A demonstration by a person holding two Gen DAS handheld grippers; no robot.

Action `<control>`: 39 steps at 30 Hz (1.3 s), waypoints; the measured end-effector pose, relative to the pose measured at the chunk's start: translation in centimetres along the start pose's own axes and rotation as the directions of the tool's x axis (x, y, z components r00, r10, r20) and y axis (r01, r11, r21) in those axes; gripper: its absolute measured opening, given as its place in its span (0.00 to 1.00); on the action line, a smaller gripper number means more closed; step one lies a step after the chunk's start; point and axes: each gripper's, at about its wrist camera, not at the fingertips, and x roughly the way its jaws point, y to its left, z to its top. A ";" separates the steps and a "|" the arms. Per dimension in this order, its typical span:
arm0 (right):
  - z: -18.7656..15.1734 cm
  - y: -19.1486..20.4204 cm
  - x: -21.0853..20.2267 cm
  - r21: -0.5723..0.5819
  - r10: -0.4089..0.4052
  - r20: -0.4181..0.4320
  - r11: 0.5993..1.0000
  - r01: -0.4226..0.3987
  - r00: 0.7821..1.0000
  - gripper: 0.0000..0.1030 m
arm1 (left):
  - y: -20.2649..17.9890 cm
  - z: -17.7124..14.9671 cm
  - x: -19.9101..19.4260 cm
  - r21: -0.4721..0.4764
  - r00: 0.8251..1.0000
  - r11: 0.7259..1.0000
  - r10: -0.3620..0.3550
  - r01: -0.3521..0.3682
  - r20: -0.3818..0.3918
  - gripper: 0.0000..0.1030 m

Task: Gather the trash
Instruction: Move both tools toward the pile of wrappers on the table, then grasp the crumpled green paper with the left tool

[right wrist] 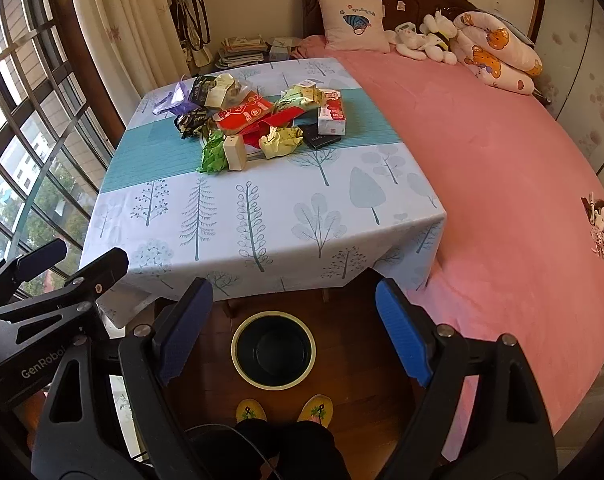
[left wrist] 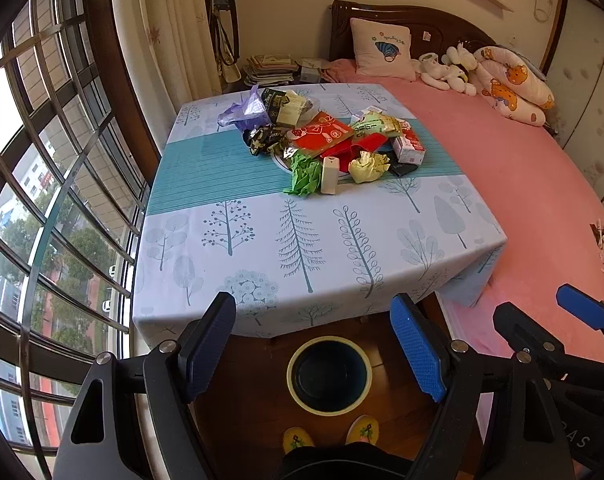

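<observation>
A heap of trash (left wrist: 325, 140) (right wrist: 254, 120) lies on the table (left wrist: 262, 248) (right wrist: 242, 224), which has a tree-print cloth: wrappers, a red packet, crumpled green paper (left wrist: 303, 174), a white box, a crumpled yellow wad (right wrist: 280, 141). On the wooden floor below the near edge stands a round bin (left wrist: 329, 374) (right wrist: 273, 350) with a dark empty inside. My left gripper (left wrist: 317, 344) hangs open above the bin, nothing between its blue pads. My right gripper (right wrist: 294, 320) is open too, also empty, and shows beside the left at the right edge (left wrist: 541, 320).
A pink-covered bed (left wrist: 521, 184) (right wrist: 501, 168) with pillows and soft toys borders the table's right side. A large barred window (left wrist: 42, 200) fills the left. The person's feet in yellow slippers (right wrist: 286, 408) stand just before the bin. Books are stacked behind the table.
</observation>
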 end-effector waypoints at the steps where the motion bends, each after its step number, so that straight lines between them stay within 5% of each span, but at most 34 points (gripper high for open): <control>1: -0.1 0.3 -0.1 0.002 -0.005 0.000 1.000 0.005 1.000 0.80 | 0.3 0.0 0.1 0.002 1.000 1.000 -0.006 0.006 -0.006 0.79; 24: 2.4 3.9 1.9 0.101 0.008 -0.012 0.995 -0.007 1.000 0.79 | 4.1 3.1 2.3 0.056 0.999 0.998 -0.037 0.038 -0.016 0.79; 30: 4.9 3.0 4.2 0.099 0.036 -0.018 0.994 -0.034 0.999 0.79 | 3.8 5.4 4.5 0.016 0.999 0.999 -0.040 0.041 -0.026 0.79; 39: 12.5 0.3 10.9 -0.009 0.157 -0.022 0.988 -0.157 0.987 0.71 | 3.2 11.7 11.1 -0.128 0.997 0.990 0.049 -0.055 -0.054 0.79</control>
